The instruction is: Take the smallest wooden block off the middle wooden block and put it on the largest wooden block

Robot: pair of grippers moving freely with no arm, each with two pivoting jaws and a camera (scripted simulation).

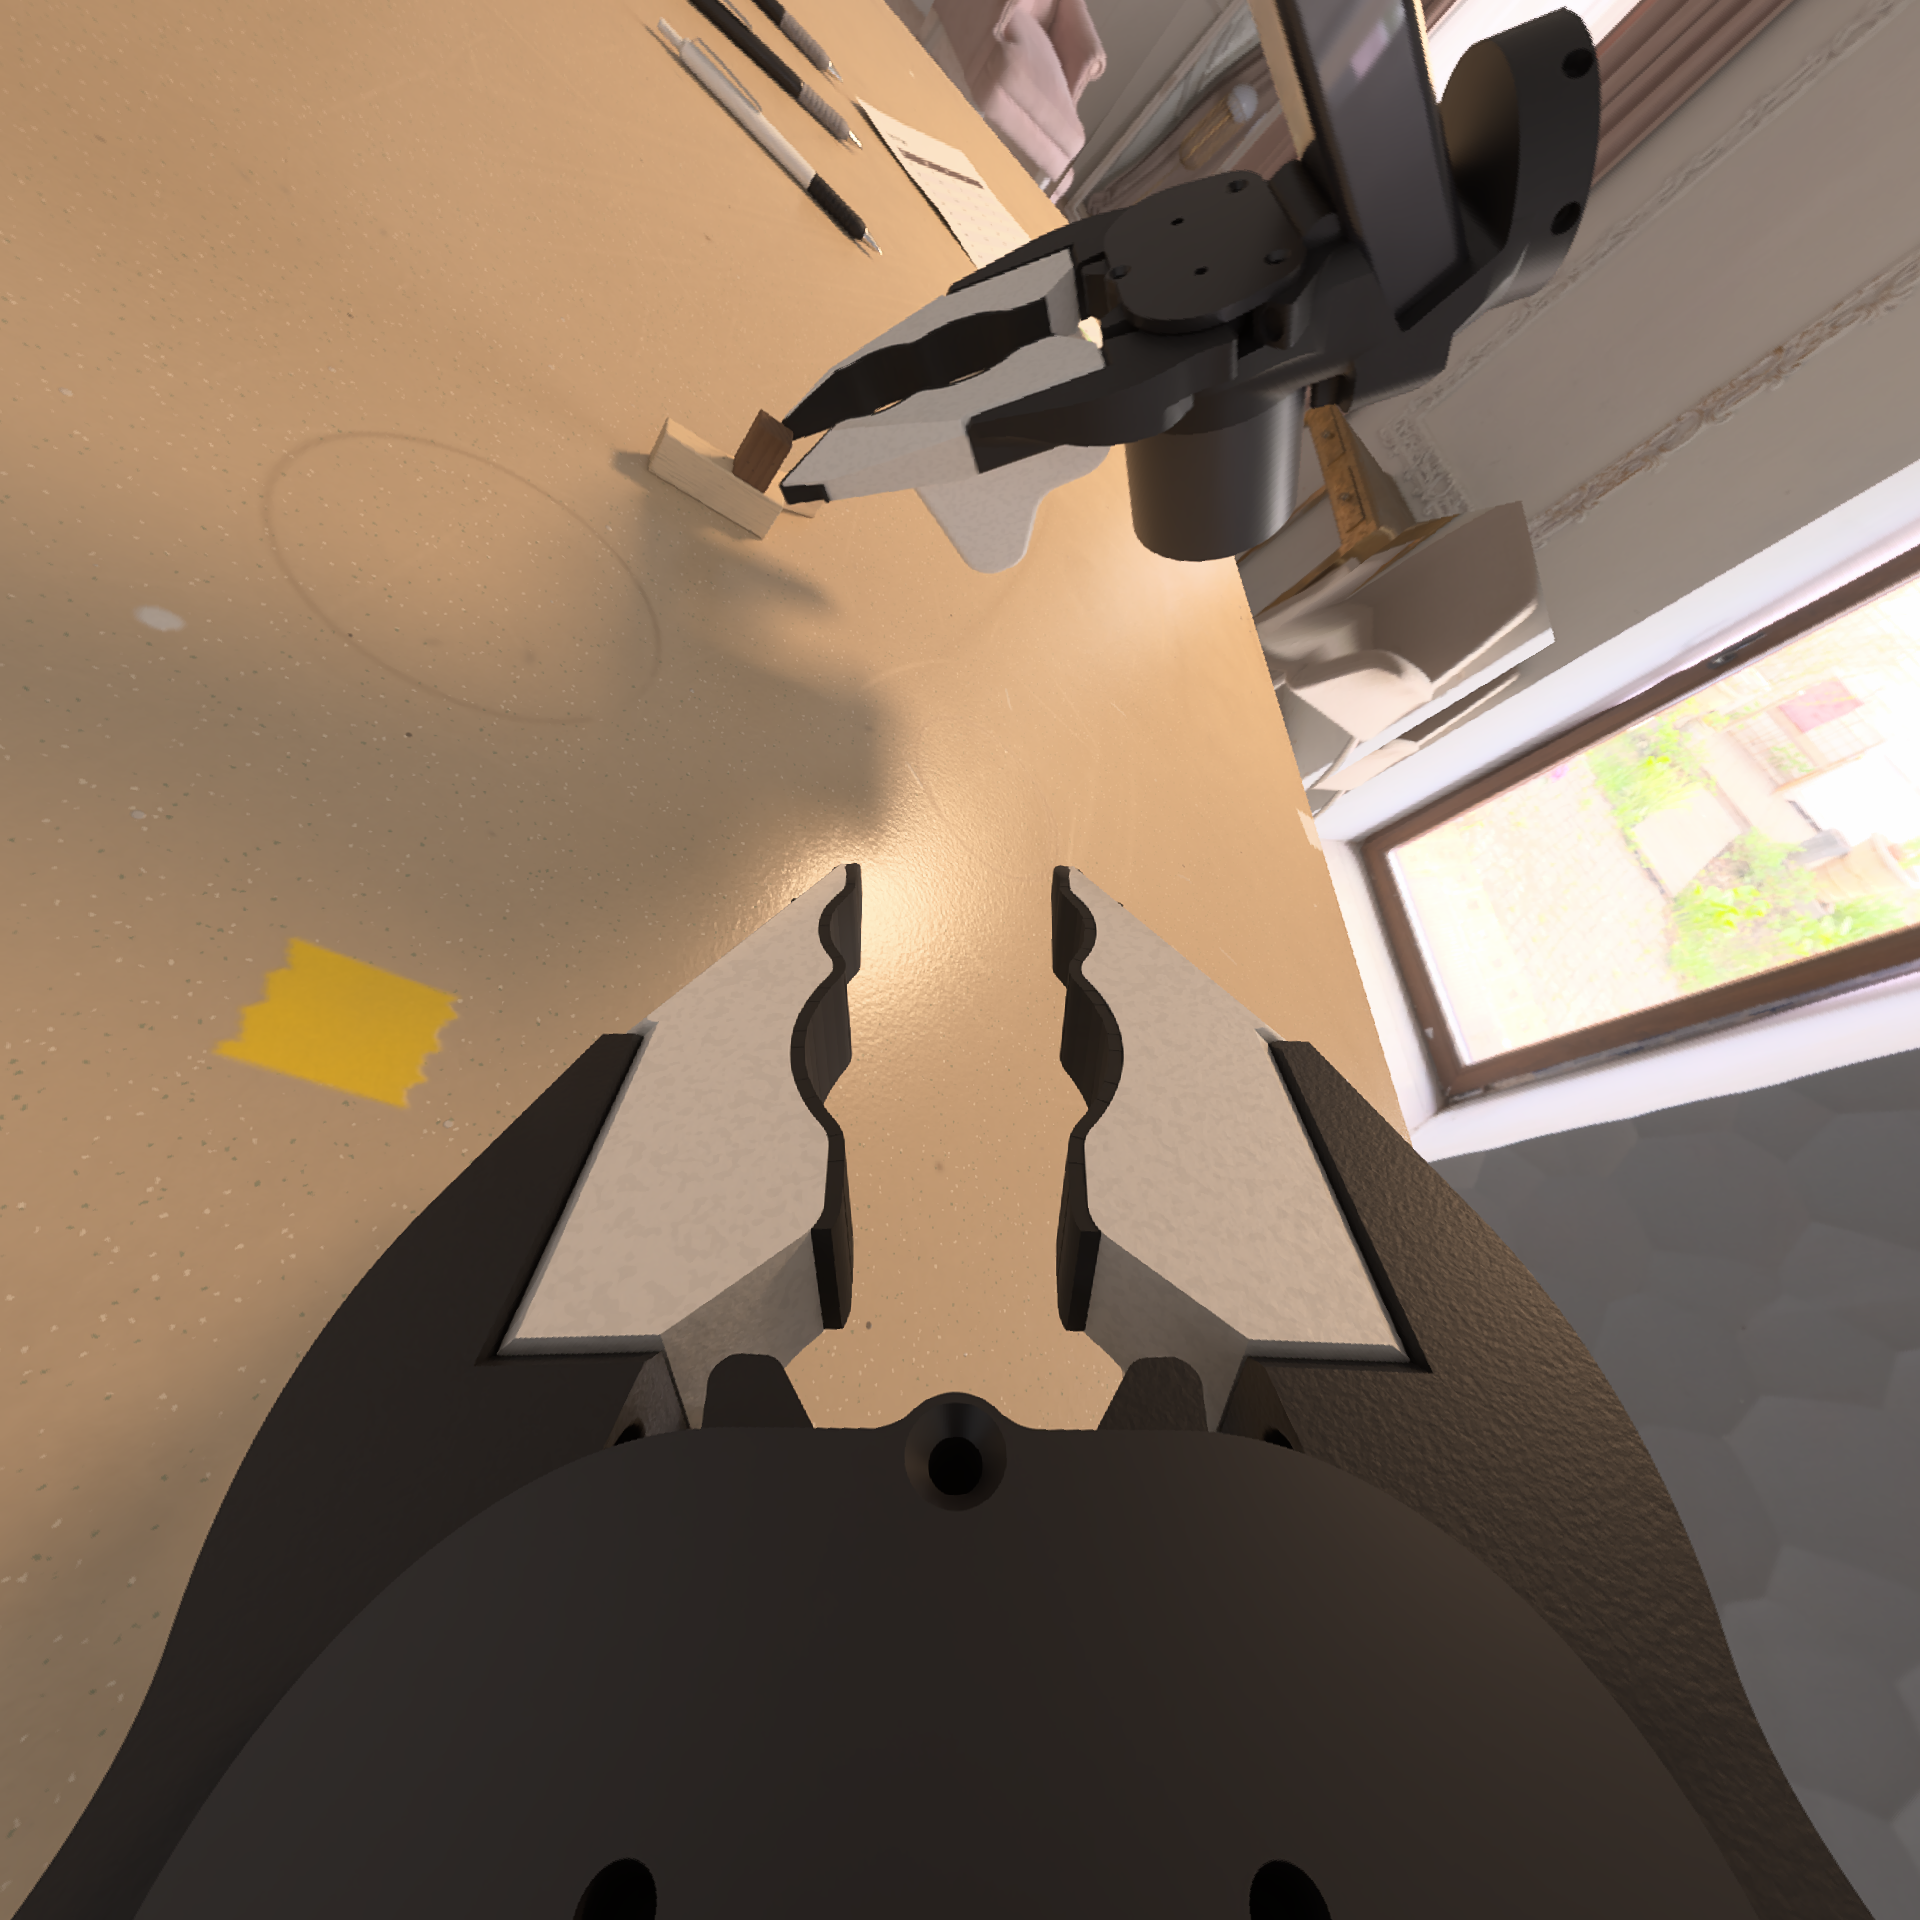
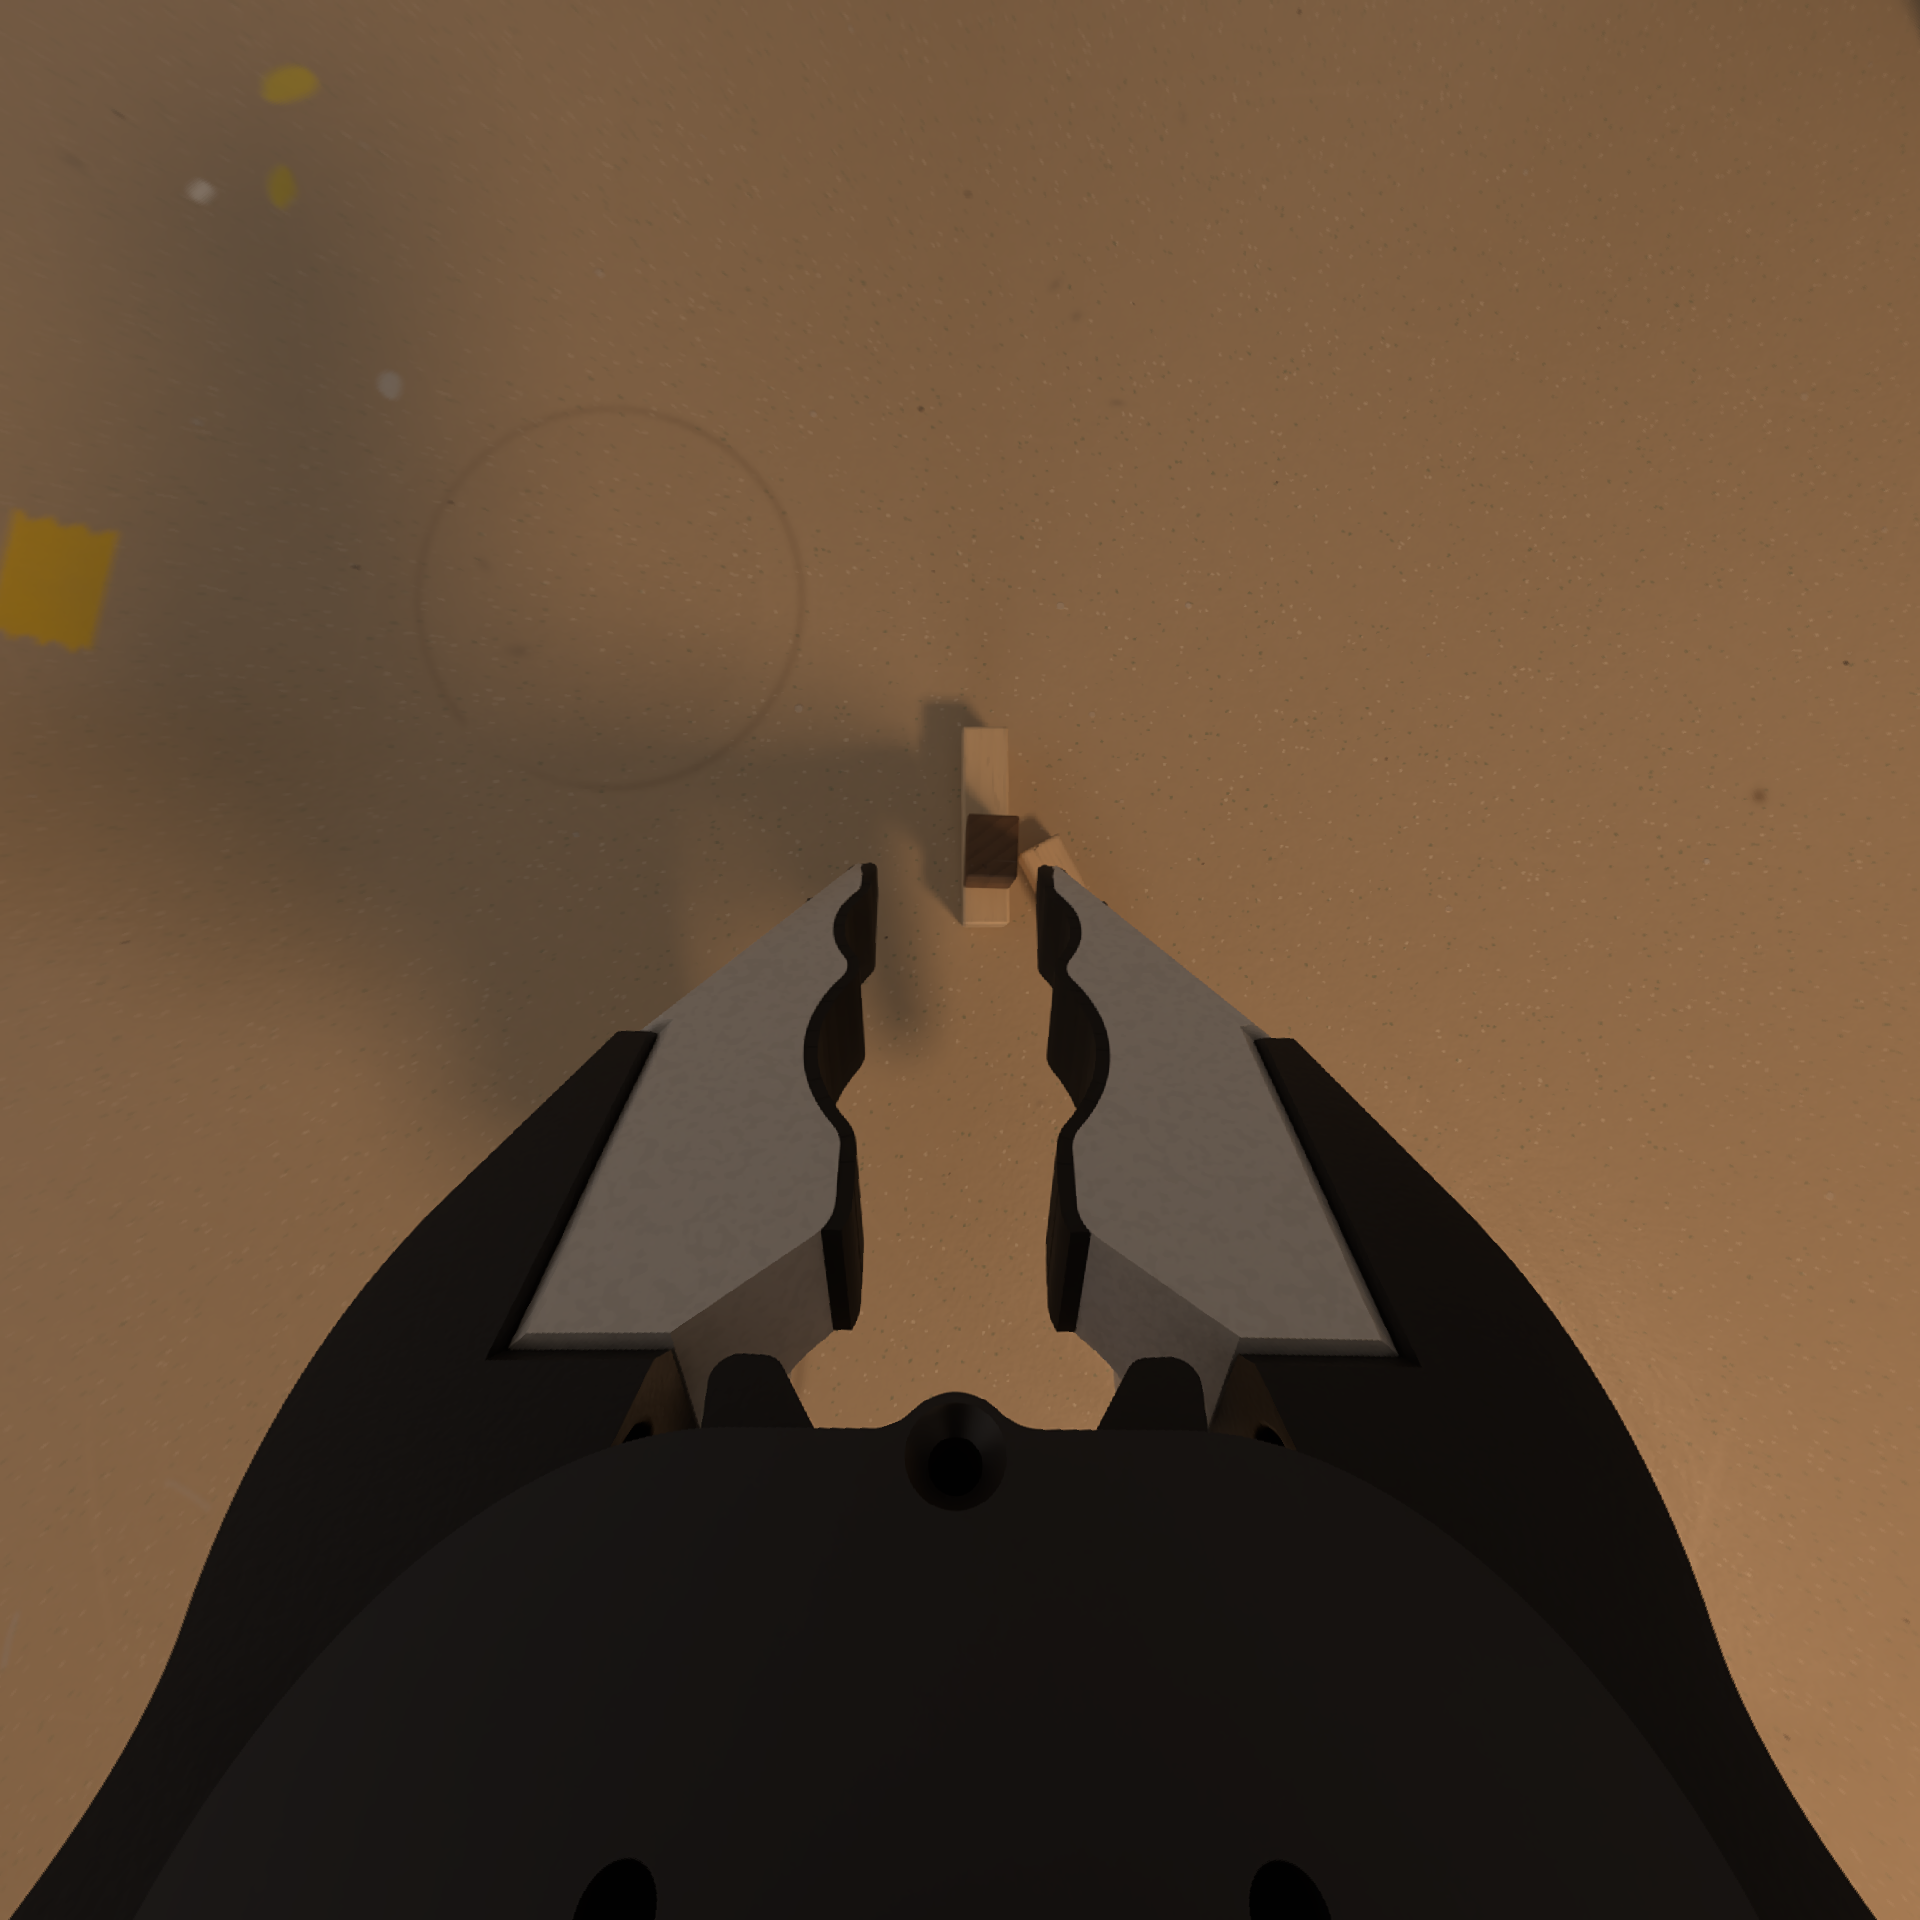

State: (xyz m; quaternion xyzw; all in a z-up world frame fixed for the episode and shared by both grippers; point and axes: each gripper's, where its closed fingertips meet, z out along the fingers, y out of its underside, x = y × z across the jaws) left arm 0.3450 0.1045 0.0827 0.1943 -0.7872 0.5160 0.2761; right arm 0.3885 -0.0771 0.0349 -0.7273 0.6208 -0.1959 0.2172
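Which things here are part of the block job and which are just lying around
Part of the job:
small dark block
long pale block it sits on
third pale block beside it
right hand-held gripper, open

Lying about:
pens
paper
yellow tape

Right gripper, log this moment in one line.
right gripper: open, empty | small dark block: resting on long pale block | left gripper: open, idle

Smallest block (image 2: 991, 854) on long block (image 2: 985, 769); third block (image 2: 1047, 856) just right, touching.
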